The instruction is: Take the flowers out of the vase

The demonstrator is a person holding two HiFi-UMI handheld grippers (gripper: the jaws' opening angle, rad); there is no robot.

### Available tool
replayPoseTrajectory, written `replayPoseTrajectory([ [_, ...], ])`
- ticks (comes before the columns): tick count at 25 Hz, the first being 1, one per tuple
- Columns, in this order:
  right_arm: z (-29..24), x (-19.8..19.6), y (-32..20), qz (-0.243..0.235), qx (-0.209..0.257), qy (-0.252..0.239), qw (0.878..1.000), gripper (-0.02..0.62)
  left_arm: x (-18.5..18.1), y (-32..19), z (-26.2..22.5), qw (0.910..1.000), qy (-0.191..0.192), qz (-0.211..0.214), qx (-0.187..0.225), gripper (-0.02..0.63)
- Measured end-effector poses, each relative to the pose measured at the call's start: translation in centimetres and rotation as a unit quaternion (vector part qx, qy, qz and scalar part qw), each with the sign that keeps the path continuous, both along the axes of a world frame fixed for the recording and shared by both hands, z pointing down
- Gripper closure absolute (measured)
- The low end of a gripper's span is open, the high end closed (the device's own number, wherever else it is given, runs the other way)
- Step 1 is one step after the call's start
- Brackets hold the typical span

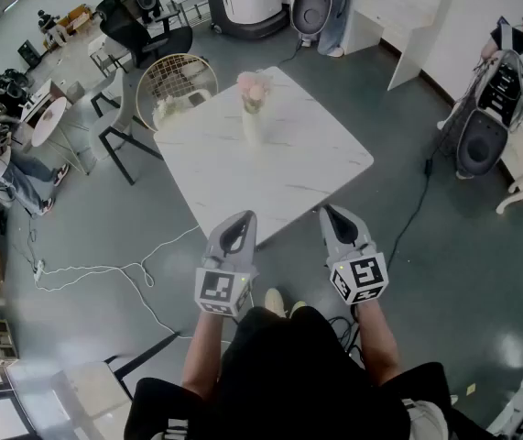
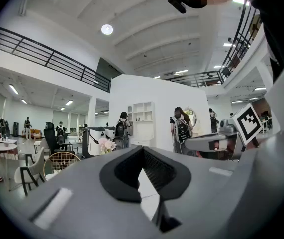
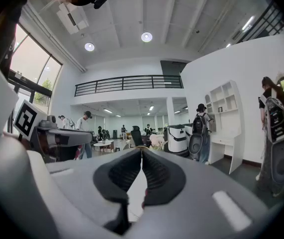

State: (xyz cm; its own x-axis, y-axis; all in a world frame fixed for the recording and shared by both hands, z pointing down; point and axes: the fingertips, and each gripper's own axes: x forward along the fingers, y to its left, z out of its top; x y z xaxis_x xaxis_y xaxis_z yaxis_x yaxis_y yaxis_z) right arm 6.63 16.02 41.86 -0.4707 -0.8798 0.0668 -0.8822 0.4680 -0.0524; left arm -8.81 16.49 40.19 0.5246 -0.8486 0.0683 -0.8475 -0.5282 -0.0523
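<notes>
The flowers (image 1: 254, 85) stand in the vase (image 1: 253, 126), far side of the table (image 1: 307, 168). Left gripper (image 1: 242, 218) and right gripper (image 1: 331, 212), at the near edge, have jaws pressed together and hold nothing. The blooms are probably light and fragile, so pinch the stems gently just above the rim.

The pale slim vase (image 1: 253, 128), pink flowers (image 1: 254, 85) sitting in it, is standing on the white marble table (image 1: 311, 168), toward its far side; a round wire chair (image 1: 175, 79) is standing behind the table's left corner.

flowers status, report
Shut and empty: left hand-held gripper, right hand-held gripper. Pink flowers in vase on marble table, untouched. Nothing in the way.
</notes>
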Motion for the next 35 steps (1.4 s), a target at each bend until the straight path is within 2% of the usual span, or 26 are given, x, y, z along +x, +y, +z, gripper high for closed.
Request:
replayPoseTrajectory([
  [8, 0.2, -0.4, -1.0, 0.004, -0.003, -0.003, 1.000, 0.589, -0.3, -1.2, 0.0, 1.0000, 0.003, 0.004, -0.002, 0.598],
  [13, 0.1, -0.1, -1.9, 0.016, -0.007, -0.026, 1.000, 0.589, -0.7, -2.1, 0.2, 0.9999, 0.007, 0.010, -0.002, 0.598],
  [26, 1.2, -1.5, -4.2, 0.049, -0.011, -0.017, 0.999, 0.589, -2.6, -6.2, 1.1, 0.9993, 0.009, 0.037, -0.003, 0.598],
  [35, 1.5, -1.6, -7.1, 0.046, -0.011, -0.012, 0.999, 0.589, -2.7, -9.7, 1.3, 0.9993, 0.012, 0.037, 0.000, 0.598],
])
